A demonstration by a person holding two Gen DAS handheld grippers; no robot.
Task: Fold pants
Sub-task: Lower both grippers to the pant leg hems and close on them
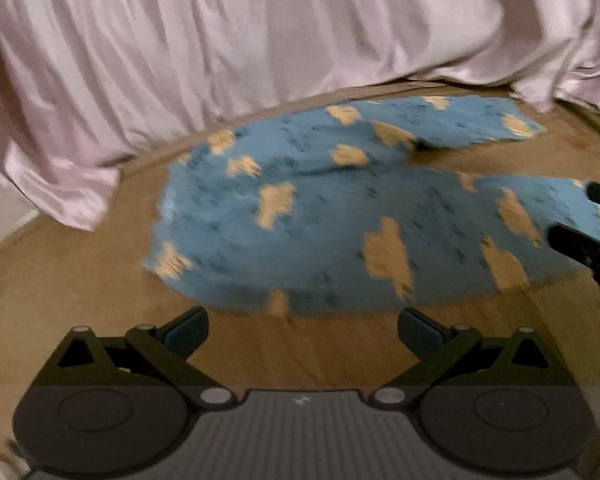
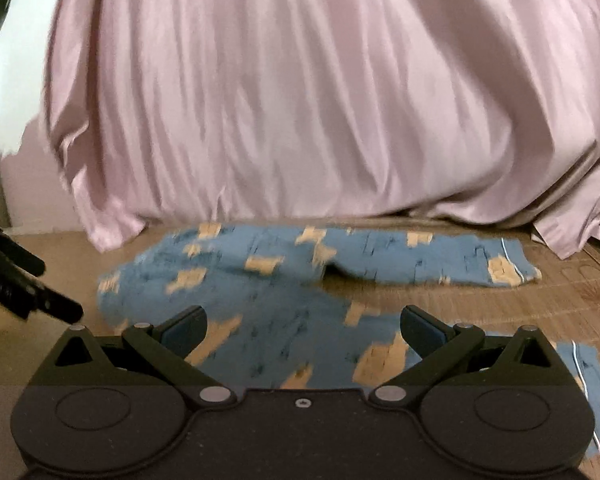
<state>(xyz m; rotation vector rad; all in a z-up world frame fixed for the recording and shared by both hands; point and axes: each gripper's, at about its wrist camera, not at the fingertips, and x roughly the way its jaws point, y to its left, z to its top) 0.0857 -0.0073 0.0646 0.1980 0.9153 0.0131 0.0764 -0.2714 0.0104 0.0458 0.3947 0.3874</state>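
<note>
Blue pants point(image 1: 324, 220) with tan cloud patches lie spread on the brown floor, waist to the left, two legs splayed to the right. My left gripper point(image 1: 302, 330) hovers open just short of the near edge of the waist part, nothing between its fingers. In the right wrist view the pants point(image 2: 268, 280) stretch across the floor, with one leg running to the far right cuff and the other under my right gripper point(image 2: 302, 330), which is open above the near leg. The right gripper's dark fingers point(image 1: 580, 240) show at the right edge of the left view.
A pink satin bed skirt point(image 1: 220, 40) hangs down to the floor right behind the pants, also filling the right view as the bed skirt point(image 2: 320, 100). Brown patterned floor point(image 1: 80, 288) lies bare to the left and in front. The left gripper's tool point(image 2: 16, 280) shows at the left edge.
</note>
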